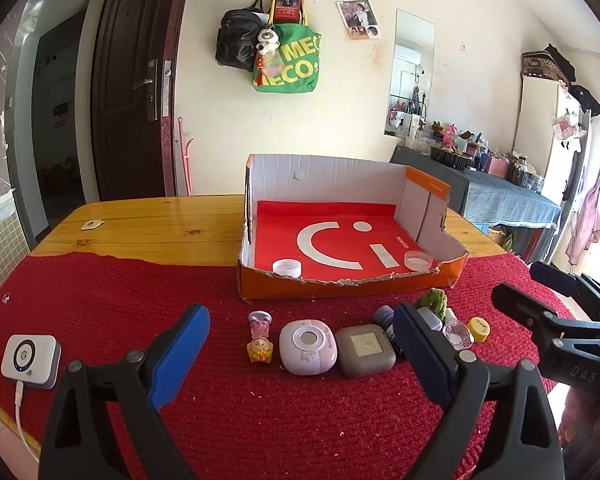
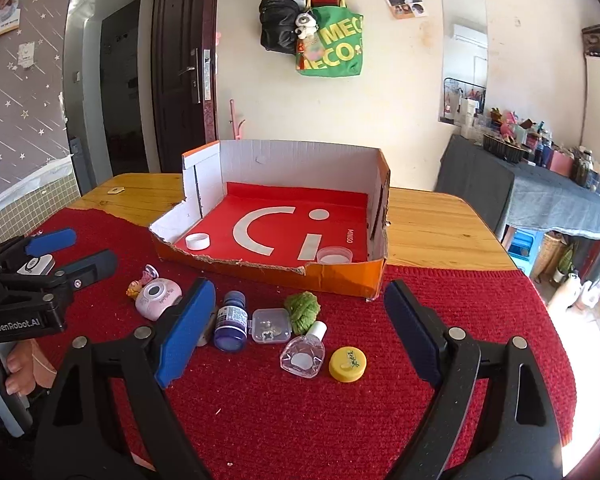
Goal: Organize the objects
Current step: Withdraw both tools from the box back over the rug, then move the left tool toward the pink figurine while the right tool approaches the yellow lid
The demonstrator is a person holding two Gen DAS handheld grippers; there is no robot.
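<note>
Both empty: left gripper (image 1: 302, 360) and right gripper (image 2: 298, 332) spread wide over small light jars, cases and a slippery clear bottle (image 2: 303, 354) before the box (image 2: 340, 276); best pinched across flat sides.

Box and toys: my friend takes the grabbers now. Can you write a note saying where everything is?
Left gripper: open, empty. Right gripper: open, empty.
In the box: white cap and clear lid, at the front corners.
Left on the red mat, in a row before the box: doll, pink case, grey case, blue bottle, clear case, green toy, clear bottle, yellow cap.
</note>
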